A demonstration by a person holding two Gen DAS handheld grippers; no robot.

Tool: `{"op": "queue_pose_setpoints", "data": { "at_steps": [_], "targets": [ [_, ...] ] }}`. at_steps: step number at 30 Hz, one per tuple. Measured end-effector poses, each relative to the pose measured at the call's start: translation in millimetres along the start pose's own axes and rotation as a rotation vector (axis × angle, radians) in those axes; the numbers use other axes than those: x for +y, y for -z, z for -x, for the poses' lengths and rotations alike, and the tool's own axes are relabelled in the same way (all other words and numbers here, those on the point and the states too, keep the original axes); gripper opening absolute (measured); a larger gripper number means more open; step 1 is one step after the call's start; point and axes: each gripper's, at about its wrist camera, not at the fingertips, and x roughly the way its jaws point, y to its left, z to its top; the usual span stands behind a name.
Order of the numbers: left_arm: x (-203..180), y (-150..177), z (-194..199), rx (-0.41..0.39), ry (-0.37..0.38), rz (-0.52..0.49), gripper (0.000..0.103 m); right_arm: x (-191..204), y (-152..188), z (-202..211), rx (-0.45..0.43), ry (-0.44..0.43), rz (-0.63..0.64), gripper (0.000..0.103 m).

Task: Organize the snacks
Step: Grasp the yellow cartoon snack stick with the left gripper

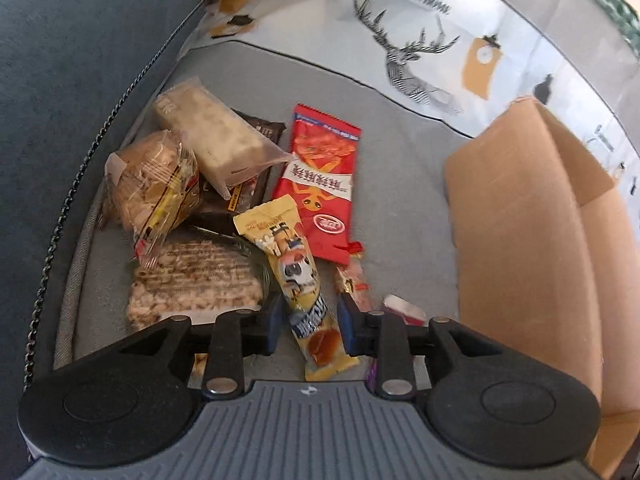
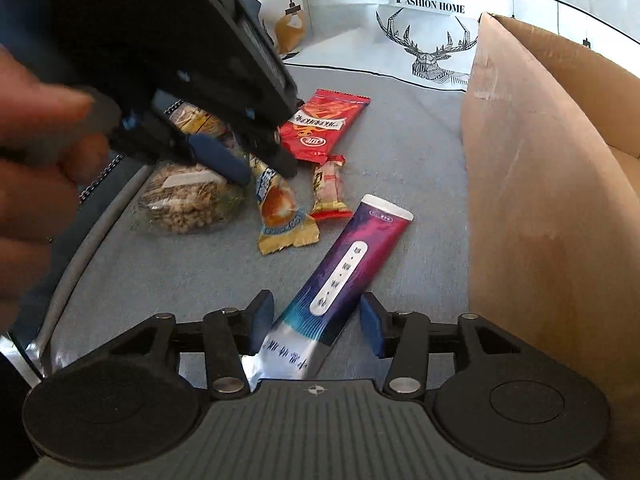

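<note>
We find left hand-held gripper (image 1: 308, 322) released, jaws astride yellow snack packet (image 1: 294, 276), pads clear. Right hand-held gripper (image 2: 316, 330) released astride purple sachet (image 2: 344, 268), near cardboard box (image 2: 540, 208). Both on grey cushion (image 2: 400, 152), mid-surface. We judge both light, crinkly, slippery; pinch mid-body.

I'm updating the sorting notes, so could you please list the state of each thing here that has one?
Left claw: open, astride the yellow packet.
Right claw: open, astride the purple packet.
Yellow packet: sealed, lying on the grey cloth.
Purple packet: sealed, lying flat.
Red packet: sealed, flat.
Cardboard box: open, flaps up.
</note>
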Motion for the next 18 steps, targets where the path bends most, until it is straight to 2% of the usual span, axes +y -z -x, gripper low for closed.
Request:
{"op": "queue_pose_setpoints", "data": {
  "at_steps": [4, 7, 9, 10, 11, 14, 18],
  "targets": [
    [-4.0, -4.1, -11.7, 0.004, -0.044, -0.013, 0.033, -3.5, -4.8, -6.2, -0.004, 0.003, -0.016, 0.057],
    [-7.6, -5.2, -18.1, 0.014, -0.08, -0.045, 0.033, -5.6, -6.0, -7.9, -0.009, 0.015, -0.004, 0.057],
    [-8.4, -4.5, -19.0, 0.016, -0.094, -0.068, 0.027, -6.1, -6.3, -8.3, -0.014, 0.022, 0.01, 0.057],
    [-7.7, -4.4, -18.3, 0.016, -0.099, -0.079, 0.021, -6.6, -6.5, -8.2, -0.017, 0.025, 0.017, 0.054],
    [-7.0, -3.7, -16.8, 0.014, -0.107, -0.088, 0.018, -7.1, -6.5, -7.9, -0.021, 0.031, 0.025, 0.046],
    [2.2, -3.3, -10.8, 0.017, -0.113, -0.096, 0.016, -8.8, -6.7, -5.6, -0.031, 0.024, 0.041, 0.033],
    [19.1, -0.2, -0.4, 0.032, -0.134, -0.099, 0.016, -8.0, -4.8, -1.6, -0.034, 0.007, 0.048, 0.028]
  ]
}}
